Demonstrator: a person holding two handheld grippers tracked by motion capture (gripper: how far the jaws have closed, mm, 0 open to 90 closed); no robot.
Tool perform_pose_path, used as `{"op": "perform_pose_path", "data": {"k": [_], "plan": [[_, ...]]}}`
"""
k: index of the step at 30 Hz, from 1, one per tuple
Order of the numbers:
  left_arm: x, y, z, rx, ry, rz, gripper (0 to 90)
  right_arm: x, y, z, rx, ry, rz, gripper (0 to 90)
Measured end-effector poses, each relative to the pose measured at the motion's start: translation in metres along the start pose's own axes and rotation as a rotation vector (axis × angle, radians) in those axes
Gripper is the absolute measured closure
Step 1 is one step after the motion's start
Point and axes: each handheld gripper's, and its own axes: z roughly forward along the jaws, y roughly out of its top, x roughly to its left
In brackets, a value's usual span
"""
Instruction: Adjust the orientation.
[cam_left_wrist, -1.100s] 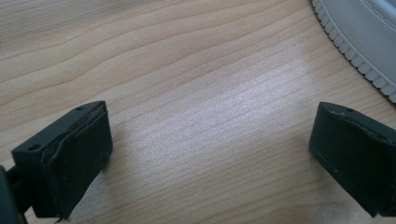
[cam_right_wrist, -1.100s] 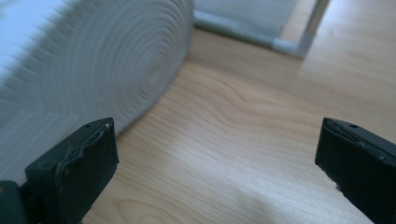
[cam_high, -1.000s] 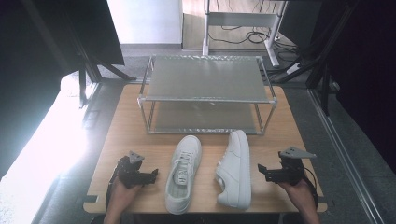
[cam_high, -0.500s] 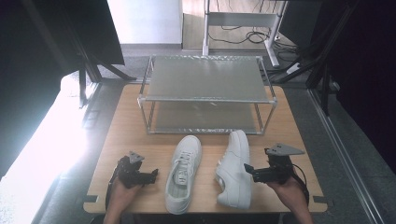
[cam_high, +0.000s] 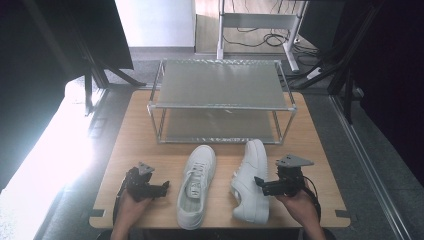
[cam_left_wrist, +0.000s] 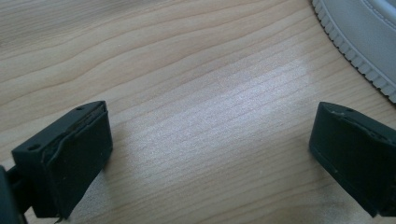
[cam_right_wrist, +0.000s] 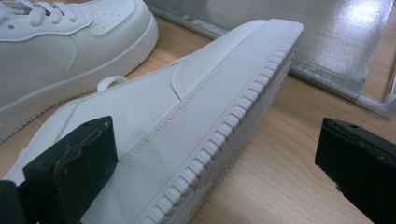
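High view: the right gripper (cam_high: 259, 184) sits wide open beside the tipped right shoe (cam_high: 250, 180) on the worktop (cam_high: 320, 165); the left gripper (cam_high: 165, 186), jaws wide apart and empty, rests near the left shoe (cam_high: 195, 185).

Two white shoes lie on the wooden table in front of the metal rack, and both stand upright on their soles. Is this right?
Not quite. In the high view the left shoe stands on its sole, but the right shoe lies on its side. The right gripper view shows its ribbed sole edge turned up. They do lie before the rack on the table.
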Motion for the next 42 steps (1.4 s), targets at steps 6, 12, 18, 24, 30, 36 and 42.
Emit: {"op": "perform_pose_path", "data": {"k": [6,12,18,24,30,36,42], "plan": [[0.000,0.000,0.000,0.000,0.000,-0.001,0.0,-0.010,-0.006,-0.006,-0.006,0.013,0.052,0.0],[0.000,0.000,0.000,0.000,0.000,-0.001,0.0,-0.013,-0.010,-0.009,-0.020,0.006,0.073,0.0],[0.000,0.000,0.000,0.000,0.000,-0.001,0.0,-0.020,-0.014,-0.020,-0.018,-0.039,0.073,0.0],[0.000,0.000,0.000,-0.001,0.000,-0.001,0.0,-0.029,-0.022,-0.029,-0.014,-0.068,0.103,0.0],[0.000,0.000,0.000,-0.001,0.001,-0.002,0.0,-0.045,-0.038,-0.039,0.010,-0.127,0.169,0.0],[0.000,0.000,0.000,0.000,0.000,-0.003,0.0,-0.063,-0.051,-0.039,0.072,-0.183,0.205,2.2],[0.000,0.000,0.000,-0.001,0.002,-0.004,0.0,-0.074,-0.060,-0.033,0.098,-0.227,0.239,13.9]]}}
